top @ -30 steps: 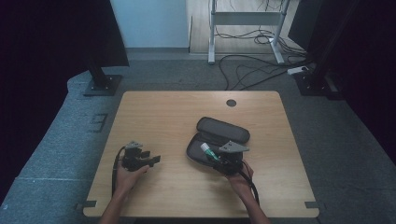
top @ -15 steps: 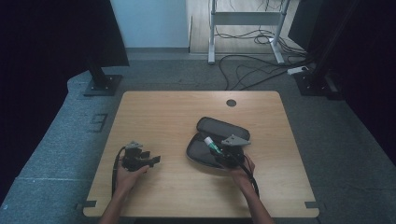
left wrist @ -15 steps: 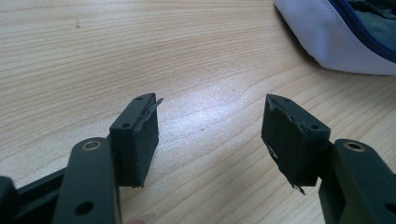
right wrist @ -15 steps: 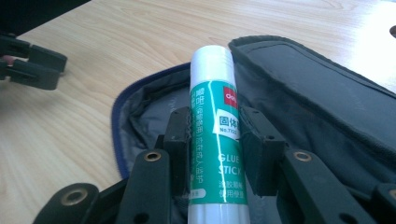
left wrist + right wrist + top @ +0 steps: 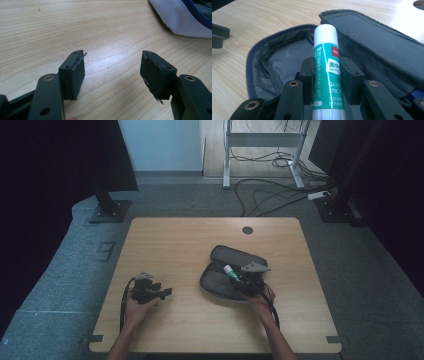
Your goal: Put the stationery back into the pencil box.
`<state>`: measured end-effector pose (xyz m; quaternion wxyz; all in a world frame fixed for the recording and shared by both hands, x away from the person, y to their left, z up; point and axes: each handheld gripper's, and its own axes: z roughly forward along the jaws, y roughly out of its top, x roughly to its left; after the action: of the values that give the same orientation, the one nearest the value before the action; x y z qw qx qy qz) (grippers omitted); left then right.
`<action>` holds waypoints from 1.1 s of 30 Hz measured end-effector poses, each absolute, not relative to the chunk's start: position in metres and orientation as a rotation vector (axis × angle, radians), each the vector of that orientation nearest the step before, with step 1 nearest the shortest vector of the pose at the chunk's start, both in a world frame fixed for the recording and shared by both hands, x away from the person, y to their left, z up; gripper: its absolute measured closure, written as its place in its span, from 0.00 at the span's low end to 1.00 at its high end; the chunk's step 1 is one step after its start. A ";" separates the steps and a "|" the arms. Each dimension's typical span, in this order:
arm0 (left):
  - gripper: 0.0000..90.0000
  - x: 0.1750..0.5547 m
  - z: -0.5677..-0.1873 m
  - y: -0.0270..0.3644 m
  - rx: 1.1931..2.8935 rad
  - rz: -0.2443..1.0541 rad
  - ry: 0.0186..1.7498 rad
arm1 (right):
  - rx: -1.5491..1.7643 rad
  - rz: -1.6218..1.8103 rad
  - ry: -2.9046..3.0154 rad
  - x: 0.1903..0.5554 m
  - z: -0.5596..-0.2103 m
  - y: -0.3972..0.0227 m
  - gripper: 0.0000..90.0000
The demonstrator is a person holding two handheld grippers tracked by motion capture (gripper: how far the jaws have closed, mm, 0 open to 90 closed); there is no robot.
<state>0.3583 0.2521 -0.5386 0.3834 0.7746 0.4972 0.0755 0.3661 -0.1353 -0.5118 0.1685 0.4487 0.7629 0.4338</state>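
my right gripper [image 5: 327, 75] has its jaws clamped on one glue stick [image 5: 327, 72], a pad pressed to each side of the green label, white cap pointing away from me. i hold it over the open pencil case [image 5: 279, 57], above the grey lining of the lower half, with the flap lying folded back past it; from the high view i can't quite tell whether the stick's tip touches the lining or hangs just over it. my left gripper [image 5: 112, 72] has its jaws wide apart with nothing between them, only bare table [image 5: 75, 25] under the pads, and the case's pale outer edge sits near the far corner of that view. from above, the left gripper [image 5: 148, 290] rests well apart from the pencil case [image 5: 220, 282]. the table [image 5: 170, 240] has open wood all round: one case, one glue stick [image 5: 231, 272], two grippers.
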 end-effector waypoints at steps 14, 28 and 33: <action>0.40 0.358 -0.539 0.251 1.978 0.185 1.264 | 1.231 1.084 2.227 0.367 -0.522 -0.126 0.72; 0.40 0.358 -0.539 0.250 1.981 0.186 1.261 | 1.166 1.005 2.252 0.363 -0.523 -0.122 0.63; 0.40 0.357 -0.539 0.251 1.974 0.183 1.265 | 1.193 1.072 2.223 0.357 -0.518 -0.123 0.54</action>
<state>0.3575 0.2510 -0.5386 0.3849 0.7748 0.4964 0.0718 0.3572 -0.1234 -0.5178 0.1988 0.4266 0.7948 0.3832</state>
